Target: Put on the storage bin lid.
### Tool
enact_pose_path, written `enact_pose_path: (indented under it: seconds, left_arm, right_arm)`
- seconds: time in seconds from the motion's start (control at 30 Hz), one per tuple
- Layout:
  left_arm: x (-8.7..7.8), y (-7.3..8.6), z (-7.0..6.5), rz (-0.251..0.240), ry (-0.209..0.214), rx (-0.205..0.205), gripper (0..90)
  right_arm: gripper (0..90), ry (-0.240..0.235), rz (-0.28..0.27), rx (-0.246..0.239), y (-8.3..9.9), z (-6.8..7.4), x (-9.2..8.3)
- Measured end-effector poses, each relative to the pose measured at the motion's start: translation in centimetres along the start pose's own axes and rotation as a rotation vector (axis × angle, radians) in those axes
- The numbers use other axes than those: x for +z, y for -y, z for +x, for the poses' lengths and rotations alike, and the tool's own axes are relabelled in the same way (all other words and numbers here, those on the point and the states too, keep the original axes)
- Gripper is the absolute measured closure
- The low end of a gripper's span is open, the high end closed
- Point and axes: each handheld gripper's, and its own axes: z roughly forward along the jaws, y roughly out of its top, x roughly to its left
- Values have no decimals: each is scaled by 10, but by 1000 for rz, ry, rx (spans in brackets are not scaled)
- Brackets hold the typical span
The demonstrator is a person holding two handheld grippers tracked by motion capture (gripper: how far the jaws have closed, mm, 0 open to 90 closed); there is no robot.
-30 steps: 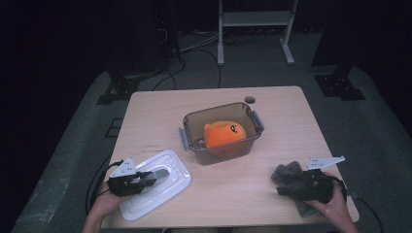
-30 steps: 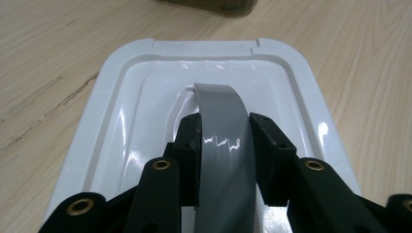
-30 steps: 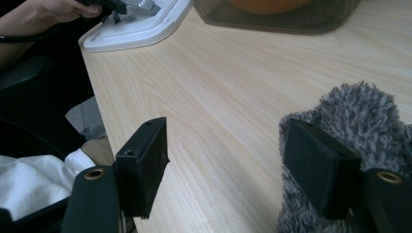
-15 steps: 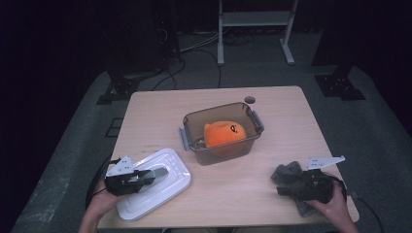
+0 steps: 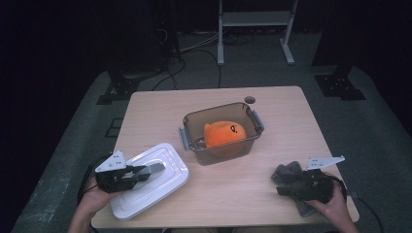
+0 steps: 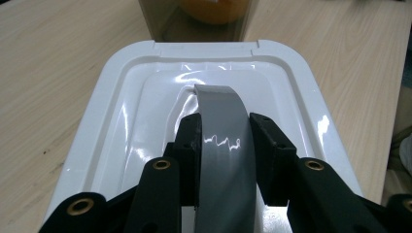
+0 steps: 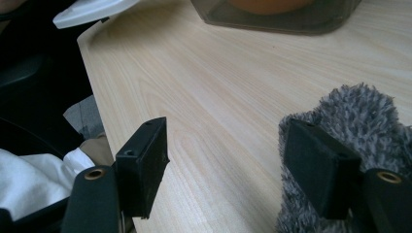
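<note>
The room beyond the table is nearly black: I can make out cables on the floor, a pale metal stand cut off by the top edge, and little else. The brown tub holds an orange soft toy, whose lower part is hard to read through the tinted wall. The tabletop is light wood grain with a small dark hole near its far edge. At the near left corner the white lid lies partly over the table's edge, and the left gripper pinches the lid's grey handle between its jaws, held low and pointing toward the tub. The right gripper rests near the right corner with jaws spread apart; a grey fluffy cloth lies against one jaw, bare wood between them.
</note>
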Motion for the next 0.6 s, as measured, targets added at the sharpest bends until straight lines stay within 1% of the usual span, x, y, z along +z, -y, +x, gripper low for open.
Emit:
enact_pose_path:
  seconds: [0.33,0.5,0.6]
  left_arm:
    - [-21,-10,1,-6,-16,7,666]
    - [-27,-12,1,-3,-16,11,666]
    - [-30,-15,1,-11,-15,16,666]
  right_arm:
    - [315,1,7,4,0,0,1]
    - [315,1,5,8,0,-1,1]
    - [315,1,4,7,0,-1,1]
